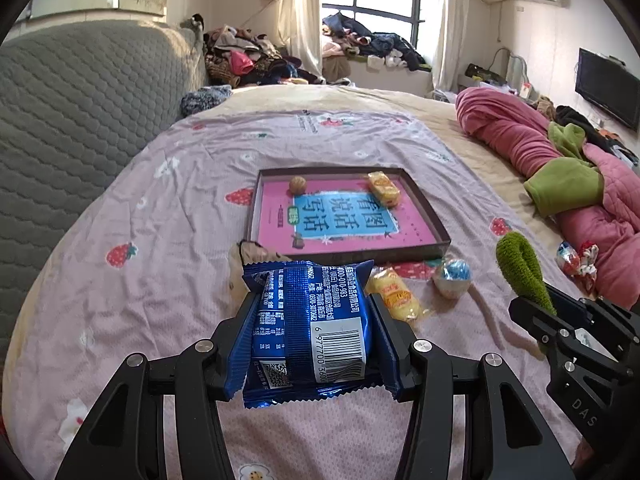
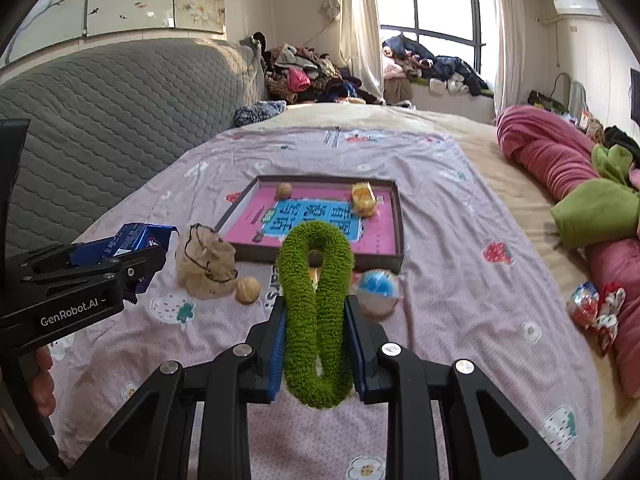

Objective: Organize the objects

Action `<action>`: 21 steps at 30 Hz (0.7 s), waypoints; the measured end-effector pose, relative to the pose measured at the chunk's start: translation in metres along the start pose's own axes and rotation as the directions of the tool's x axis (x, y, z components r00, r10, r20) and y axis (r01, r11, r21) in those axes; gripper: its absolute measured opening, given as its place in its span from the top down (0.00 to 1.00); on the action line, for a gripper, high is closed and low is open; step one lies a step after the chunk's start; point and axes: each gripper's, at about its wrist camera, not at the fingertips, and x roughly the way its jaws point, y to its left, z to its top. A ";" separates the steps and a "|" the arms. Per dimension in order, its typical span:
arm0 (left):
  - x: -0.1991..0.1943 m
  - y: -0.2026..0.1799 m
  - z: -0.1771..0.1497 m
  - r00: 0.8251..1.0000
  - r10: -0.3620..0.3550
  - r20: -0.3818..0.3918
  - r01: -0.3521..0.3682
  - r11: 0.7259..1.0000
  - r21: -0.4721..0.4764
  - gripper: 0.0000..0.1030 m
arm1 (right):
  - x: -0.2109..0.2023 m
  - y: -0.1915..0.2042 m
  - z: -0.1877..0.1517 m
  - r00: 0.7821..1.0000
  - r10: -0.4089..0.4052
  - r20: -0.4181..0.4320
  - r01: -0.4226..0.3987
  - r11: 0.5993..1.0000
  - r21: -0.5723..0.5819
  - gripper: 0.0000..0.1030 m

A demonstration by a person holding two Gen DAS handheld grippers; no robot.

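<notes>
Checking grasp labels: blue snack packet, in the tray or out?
Out. The blue snack packet is clamped in the left gripper, held short of the tray, which holds only a walnut and a yellow snack.

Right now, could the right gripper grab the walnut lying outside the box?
Probably not yet: the right gripper is already shut on the fuzzy green ring. The walnut lies close and uncovered, though.

Between the grippers and the shallow box point(image 2: 400, 216), a mesh pouch point(image 2: 206, 260), walnut point(image 2: 247, 289) and blue-white ball point(image 2: 378, 288) crowd the bedsheet point(image 2: 460, 240); the box's pink middle lies open.
</notes>
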 end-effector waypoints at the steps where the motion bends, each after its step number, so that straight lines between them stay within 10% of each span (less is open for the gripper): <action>1: -0.001 -0.001 0.002 1.000 0.000 0.001 0.000 1.000 0.003 0.47 | -0.001 -0.001 0.002 1.000 -0.004 0.004 0.004 1.000 -0.002 0.73; 21: -0.011 -0.012 0.052 0.997 -0.010 0.070 0.008 1.000 0.030 0.47 | -0.008 0.001 0.057 0.996 -0.003 0.085 0.006 0.999 -0.044 0.73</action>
